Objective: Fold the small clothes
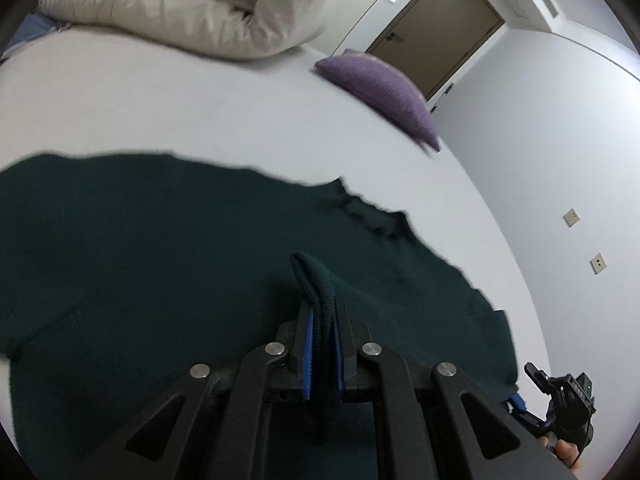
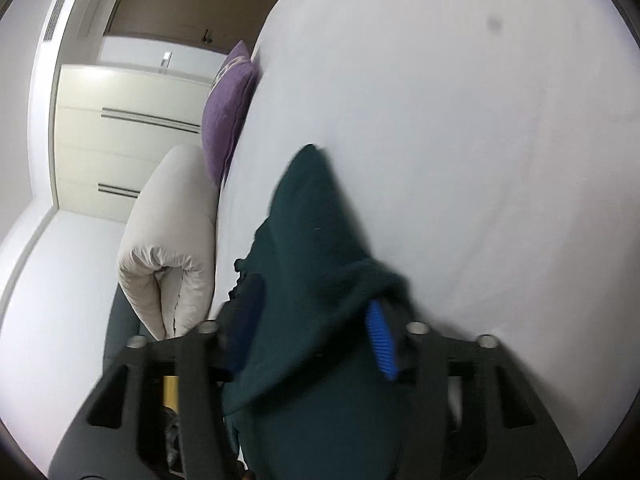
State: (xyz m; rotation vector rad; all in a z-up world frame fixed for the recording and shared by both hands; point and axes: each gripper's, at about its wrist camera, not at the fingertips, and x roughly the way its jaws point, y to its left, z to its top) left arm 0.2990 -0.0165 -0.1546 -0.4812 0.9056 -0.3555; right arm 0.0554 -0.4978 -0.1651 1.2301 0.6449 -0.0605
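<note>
The dark green knit garment [image 1: 160,264] is spread on the white bed [image 1: 200,112] ahead of the left hand-held gripper [image 1: 322,354], whose jaws are clenched on a ribbed edge fold. A bunched part is draped over the right hand-held gripper [image 2: 316,340], seemingly pinched there, though blur hides the contact. The knit is judged soft, light and limp, best taken at hems or corners. A purple cushion [image 1: 384,92] and a rolled duvet [image 1: 192,8] lie beyond.

You are working over a white bed [image 1: 200,120]. The dark green garment [image 1: 140,260] lies spread on it. Beyond the garment, a rolled cream duvet [image 1: 192,8] rests on the bed, with a purple cushion [image 1: 384,88] just beside the duvet.
</note>
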